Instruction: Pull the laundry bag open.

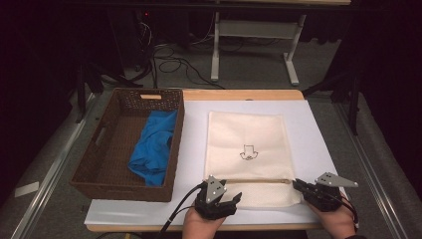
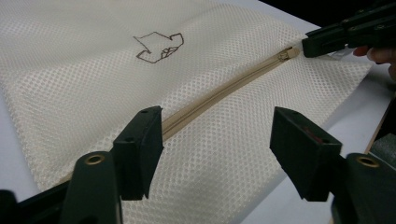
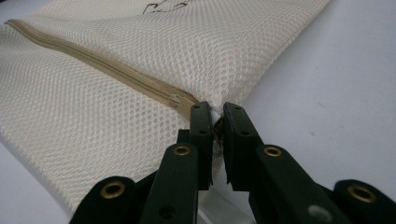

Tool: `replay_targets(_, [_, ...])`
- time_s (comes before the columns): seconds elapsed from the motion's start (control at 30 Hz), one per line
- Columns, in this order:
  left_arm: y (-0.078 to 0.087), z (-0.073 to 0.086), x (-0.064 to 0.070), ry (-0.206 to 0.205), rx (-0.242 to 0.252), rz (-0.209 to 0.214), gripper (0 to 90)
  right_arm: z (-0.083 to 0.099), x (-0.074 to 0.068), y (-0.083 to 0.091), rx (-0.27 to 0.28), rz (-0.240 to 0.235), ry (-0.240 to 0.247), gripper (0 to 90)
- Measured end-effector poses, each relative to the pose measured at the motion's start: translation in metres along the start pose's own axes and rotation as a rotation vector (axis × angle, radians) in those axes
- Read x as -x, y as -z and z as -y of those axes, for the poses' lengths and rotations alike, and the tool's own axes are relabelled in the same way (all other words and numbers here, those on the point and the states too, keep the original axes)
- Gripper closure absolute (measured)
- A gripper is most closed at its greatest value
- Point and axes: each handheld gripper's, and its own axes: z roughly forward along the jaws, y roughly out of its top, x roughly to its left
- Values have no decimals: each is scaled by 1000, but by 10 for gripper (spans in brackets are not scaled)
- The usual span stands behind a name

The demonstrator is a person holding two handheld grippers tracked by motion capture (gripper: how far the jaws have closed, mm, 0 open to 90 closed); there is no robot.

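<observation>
Mesh laundry bag (image 1: 246, 149), cream-coloured, lies flat on the white table surface (image 1: 308, 144), to the right of the brown wicker basket (image 1: 99, 154). I note a small dark line drawing (image 1: 247, 152) printed near the middle of the bag. A tan zipper (image 1: 254, 181) runs across the bag near its edge closest to me, and it appears closed along its visible length.

My right gripper (image 1: 297, 185) sits at the right end of the zipper. In the right gripper view its jaws are pinched together at the bag's edge (image 3: 212, 105), just past the zipper's end (image 3: 180, 99), with a little mesh caught between them. In the left gripper view the same gripper (image 2: 310, 46) is seen touching the zipper's end.

My left gripper (image 1: 234, 200) rests over the near left part of the bag. In the left gripper view its jaws stand well apart, grasping nothing, with the zipper (image 2: 205, 107) passing just beside one of them.

Inside the basket lies a crumpled blue cloth (image 1: 155, 147), against the right wall. The basket touches the table's left portion; it is apart from the bag.
</observation>
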Motion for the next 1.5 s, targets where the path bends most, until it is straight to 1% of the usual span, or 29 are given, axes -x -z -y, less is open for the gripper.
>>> replay_targets(0.07, [0,-1,3,-9,8,0,344,0,0,2,7,-9,-6,844])
replay_targets(0.1, [0,-1,6,-9,8,5,344,0,-1,4,24,-10,1,844])
replay_targets(0.13, [0,-1,6,-9,8,5,343,0,-1,4,24,-10,1,844])
replay_targets(0.17, [0,-1,7,-12,8,7,344,-3,-3,7,48,-14,-17,844])
replay_targets(0.2, [0,-1,7,-15,8,6,344,-3,-3,7,48,-14,-17,844])
replay_targets(0.23, [1,-1,8,-19,5,5,347,-4,-4,10,67,-14,-22,844])
replay_targets(0.3, [3,-2,8,-11,20,3,350,-7,-6,11,83,-3,-21,845])
replay_targets(0.33, [3,-2,8,-11,20,3,349,-7,-6,11,83,-3,-21,845])
replay_targets(0.37, [4,-2,8,-7,23,4,350,-9,-8,14,94,0,-21,845])
replay_targets(0.4, [5,-3,8,-8,23,1,350,-9,-8,14,94,0,-21,845])
replay_targets(0.43, [5,-3,7,-5,28,-3,351,-11,-10,15,95,10,-7,846])
replay_targets(0.5, [6,-2,7,-7,27,-5,350,-13,-12,15,92,17,5,846])
replay_targets(0.57, [5,-2,7,-8,24,-5,350,-14,-12,16,95,21,7,846])
replay_targets(0.63, [5,-1,6,-9,20,-3,351,-17,-13,16,106,21,-7,847])
replay_targets(0.73, [4,0,7,-15,17,-6,350,-20,-13,15,113,24,-10,847])
replay_targets(0.77, [4,1,7,-18,20,-2,350,-21,-14,15,118,16,-10,847])
replay_targets(0.83, [4,1,7,-18,21,-2,350,-21,-14,16,120,14,-6,847])
replay_targets(0.93, [4,1,7,-12,20,1,352,-17,-14,18,129,-8,-29,847])
replay_targets(1.0, [4,1,7,-2,23,8,356,-16,-14,18,131,-9,-19,847])
replay_targets(1.03, [4,0,8,-1,27,-8,357,-15,-16,20,134,-14,-19,847])
replay_targets(1.1, [4,-1,8,6,34,-12,357,-14,-17,21,135,-16,-11,847])
replay_targets(1.23, [2,-4,10,1,27,-12,400,-13,-19,23,145,-22,-7,847])
replay_targets(1.27, [2,-4,10,1,27,-12,422,-13,-19,23,145,-22,-7,847])
replay_targets(1.3, [-1,-7,11,-1,19,12,459,-14,-18,24,154,-27,0,846])
replay_targets(1.33, [-1,-7,11,-1,19,12,492,-14,-18,24,156,-35,5,846])
replay_targets(1.37, [-4,-9,13,-7,16,16,492,-14,-18,24,156,-35,5,846])
replay_targets(1.4, [-6,-10,15,-19,16,13,520,-14,-18,24,157,-38,7,846])
replay_targets(1.43, [-10,-13,19,-31,23,15,578,-13,-17,24,162,-41,3,846])
replay_targets(1.5, [-13,-15,21,-35,26,20,615,-14,-17,24,165,-45,5,845])
